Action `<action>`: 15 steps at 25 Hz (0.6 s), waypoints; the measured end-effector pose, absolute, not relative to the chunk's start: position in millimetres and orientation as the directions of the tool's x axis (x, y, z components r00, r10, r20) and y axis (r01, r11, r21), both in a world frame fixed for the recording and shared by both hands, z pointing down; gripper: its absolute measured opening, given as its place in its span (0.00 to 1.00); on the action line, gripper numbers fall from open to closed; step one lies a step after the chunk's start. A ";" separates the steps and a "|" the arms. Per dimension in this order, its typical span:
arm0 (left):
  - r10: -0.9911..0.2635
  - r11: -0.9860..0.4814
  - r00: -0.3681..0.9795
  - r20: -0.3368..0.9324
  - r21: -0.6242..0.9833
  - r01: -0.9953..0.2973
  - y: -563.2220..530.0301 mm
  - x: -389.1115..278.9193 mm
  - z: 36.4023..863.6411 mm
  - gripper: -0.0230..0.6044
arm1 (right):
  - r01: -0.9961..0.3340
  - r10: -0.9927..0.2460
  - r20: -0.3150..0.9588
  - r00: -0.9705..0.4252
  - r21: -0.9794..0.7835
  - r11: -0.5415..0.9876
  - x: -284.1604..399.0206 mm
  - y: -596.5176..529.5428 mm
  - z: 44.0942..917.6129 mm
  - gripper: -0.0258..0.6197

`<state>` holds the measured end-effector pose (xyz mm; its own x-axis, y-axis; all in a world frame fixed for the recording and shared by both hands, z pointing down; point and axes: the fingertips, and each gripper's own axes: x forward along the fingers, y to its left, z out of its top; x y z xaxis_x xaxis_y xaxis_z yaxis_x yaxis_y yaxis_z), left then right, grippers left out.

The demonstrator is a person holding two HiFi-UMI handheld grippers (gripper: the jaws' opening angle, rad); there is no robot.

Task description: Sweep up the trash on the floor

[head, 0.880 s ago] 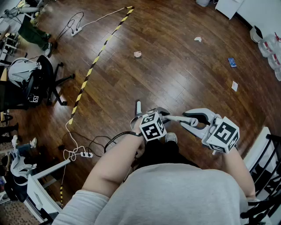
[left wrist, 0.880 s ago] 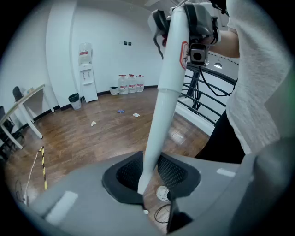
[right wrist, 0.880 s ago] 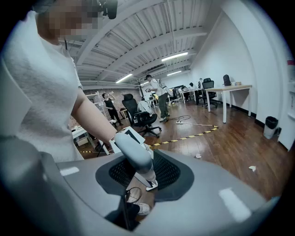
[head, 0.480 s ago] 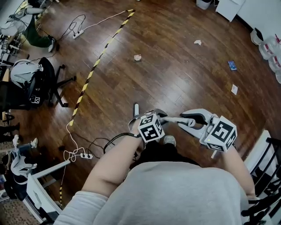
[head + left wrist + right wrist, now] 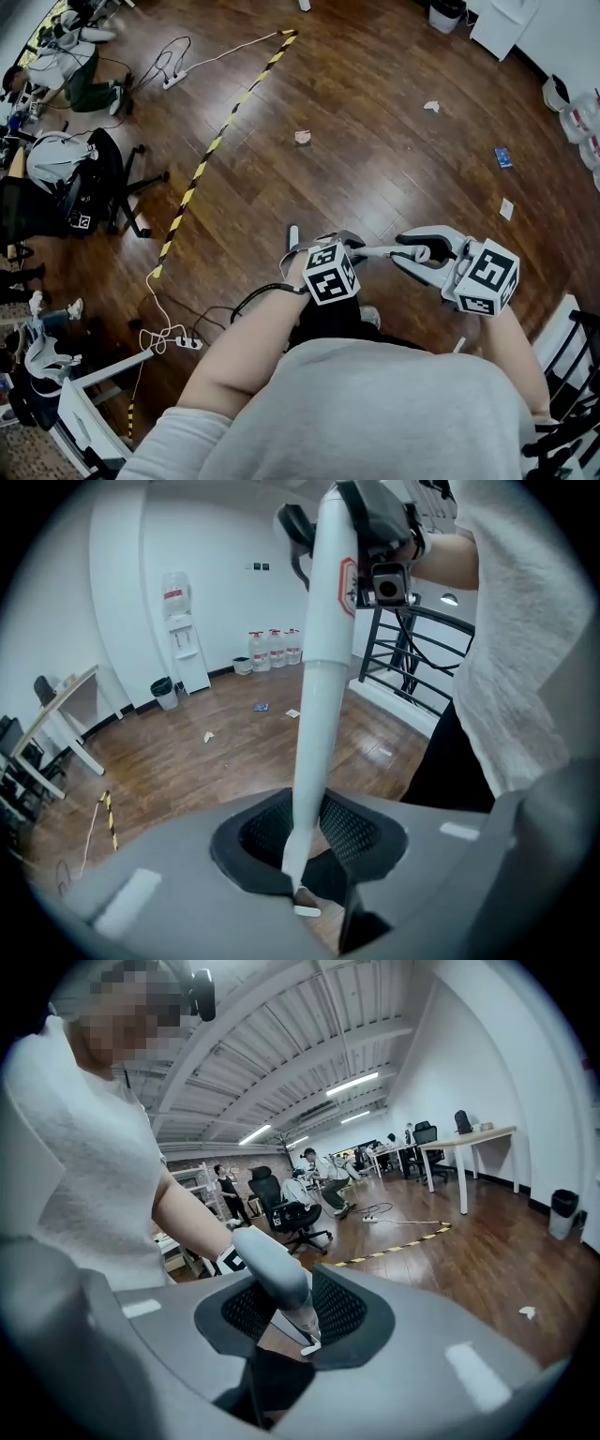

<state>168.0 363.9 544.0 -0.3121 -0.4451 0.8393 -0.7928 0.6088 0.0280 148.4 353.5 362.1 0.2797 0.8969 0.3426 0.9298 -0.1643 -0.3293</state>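
Observation:
A white broom handle [image 5: 377,251] runs across in front of the person's body. My left gripper [image 5: 330,242] is shut on it, and my right gripper [image 5: 419,250] is shut on its other part. In the left gripper view the handle [image 5: 319,677] rises from the left gripper [image 5: 300,855] up to the right one. In the right gripper view the right gripper [image 5: 295,1316] clamps the handle [image 5: 277,1279]. Trash lies on the wood floor ahead: a crumpled paper [image 5: 303,137], a white scrap [image 5: 431,106], a blue packet [image 5: 503,157] and a white slip [image 5: 507,208]. The broom head is hidden.
A yellow-black tape line [image 5: 220,141] crosses the floor at left, with power strips and cables [image 5: 173,82] [image 5: 183,342]. Office chairs [image 5: 89,178] and seated people are at far left. A black railing [image 5: 574,375] is at right, water bottles [image 5: 581,103] and a bin [image 5: 445,14] by the far wall.
Both grippers keep hold of the handle and sit slightly right in the head view. The floor trash has slid a little lower in the frame as the view shifted.

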 end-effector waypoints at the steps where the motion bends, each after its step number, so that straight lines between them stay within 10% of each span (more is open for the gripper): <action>1: -0.444 0.607 -0.313 0.840 0.025 -0.794 372.5 160.8 544.0 0.17 | 0.928 0.898 0.340 0.279 -0.335 -0.161 140.4 361.5 362.3 0.20; 15: -0.486 0.500 -0.200 0.851 0.083 -0.862 548.3 36.3 556.0 0.17 | 0.931 0.918 0.348 0.191 -0.360 -0.058 10.3 538.4 373.1 0.20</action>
